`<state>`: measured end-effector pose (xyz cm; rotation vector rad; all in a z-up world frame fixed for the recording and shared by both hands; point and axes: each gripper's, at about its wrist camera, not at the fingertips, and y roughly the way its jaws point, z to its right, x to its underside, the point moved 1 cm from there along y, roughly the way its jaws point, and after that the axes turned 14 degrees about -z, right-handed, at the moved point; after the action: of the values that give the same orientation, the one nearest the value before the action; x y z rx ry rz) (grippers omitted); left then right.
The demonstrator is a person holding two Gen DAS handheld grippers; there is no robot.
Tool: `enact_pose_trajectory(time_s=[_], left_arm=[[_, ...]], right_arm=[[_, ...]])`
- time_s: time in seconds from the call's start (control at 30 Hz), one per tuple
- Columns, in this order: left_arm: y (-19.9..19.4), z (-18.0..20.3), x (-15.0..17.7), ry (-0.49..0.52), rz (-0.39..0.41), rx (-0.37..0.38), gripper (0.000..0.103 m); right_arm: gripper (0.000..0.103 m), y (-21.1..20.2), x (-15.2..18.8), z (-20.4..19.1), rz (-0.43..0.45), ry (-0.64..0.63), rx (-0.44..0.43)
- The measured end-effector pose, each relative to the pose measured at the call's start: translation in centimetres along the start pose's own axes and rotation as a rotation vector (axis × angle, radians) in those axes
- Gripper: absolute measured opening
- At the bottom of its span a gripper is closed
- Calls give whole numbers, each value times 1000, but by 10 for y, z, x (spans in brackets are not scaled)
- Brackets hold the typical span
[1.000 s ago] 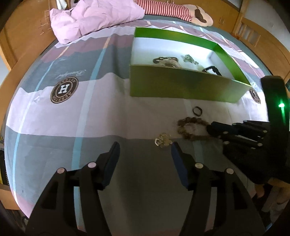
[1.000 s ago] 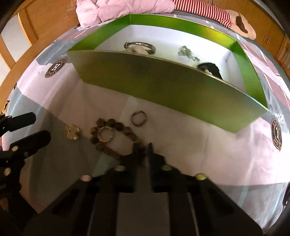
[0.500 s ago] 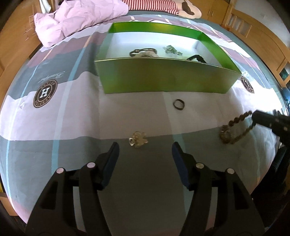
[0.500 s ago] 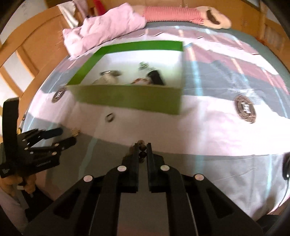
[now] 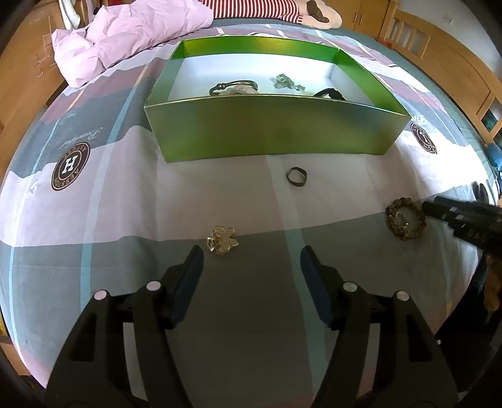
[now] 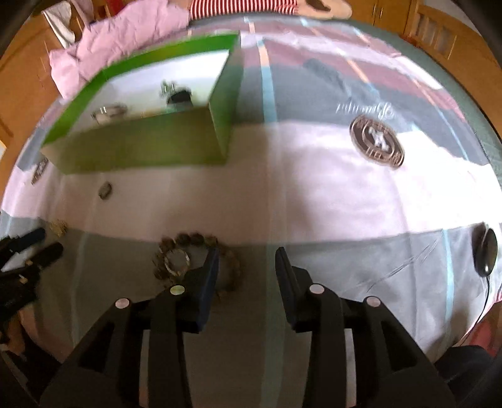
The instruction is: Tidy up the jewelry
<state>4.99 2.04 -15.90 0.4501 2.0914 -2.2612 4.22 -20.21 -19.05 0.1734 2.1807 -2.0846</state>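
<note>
A green box [image 5: 273,131] with a white floor stands on the bed and holds a bangle [image 5: 233,86], a pale chain [image 5: 287,82] and a dark piece [image 5: 329,93]. On the sheet lie a gold brooch [image 5: 223,240], a dark ring [image 5: 296,177] and a brown bead bracelet [image 5: 404,218]. My left gripper [image 5: 251,266] is open, just behind the brooch. My right gripper [image 6: 246,266] is open; the bead bracelet [image 6: 188,259] lies by its left finger, partly hidden. The box [image 6: 147,147], ring [image 6: 105,190] and brooch [image 6: 59,226] also show there.
A pink quilt [image 5: 125,34] and a striped pillow [image 5: 251,8] lie at the bed's head. Wooden bed rails [image 5: 439,53] run around the mattress. A black cable and puck [image 6: 485,251] lie at the bed's right edge.
My right gripper, shut on the bead bracelet and carrying it rightward, has opened; the bracelet now lies on the sheet farther right. The left gripper stayed open near the brooch.
</note>
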Motion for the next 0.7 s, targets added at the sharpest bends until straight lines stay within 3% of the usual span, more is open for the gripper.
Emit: enact_pose_trajectory(time_s=[0.03, 0.07, 0.13, 0.43, 0.5, 0.53, 0.63, 0.7], left_arm=[[0, 0, 0, 1, 2, 0, 64], [-1, 0, 1, 1, 4, 0, 65], [-3, 0, 1, 1, 7, 0, 66], [-4, -1, 2, -3, 9, -1, 66], [-4, -1, 2, -3, 8, 0, 66], [-4, -1, 2, -3, 8, 1, 66], [-5, -2, 4, -7, 9, 1, 67], [-6, -2, 4, -10, 11, 3, 68]], right_arm=[[35, 3, 1, -2, -6, -10, 0], [19, 6, 2, -8, -7, -33, 2], [8, 7, 2, -18, 4, -74, 14], [8, -38, -20, -65, 84, -178, -222], [8, -37, -30, -70, 78, -168, -228], [9, -35, -33, -70, 73, -156, -215], [40, -30, -38, -59, 76, -74, -206], [41, -28, -36, -48, 74, -49, -193]])
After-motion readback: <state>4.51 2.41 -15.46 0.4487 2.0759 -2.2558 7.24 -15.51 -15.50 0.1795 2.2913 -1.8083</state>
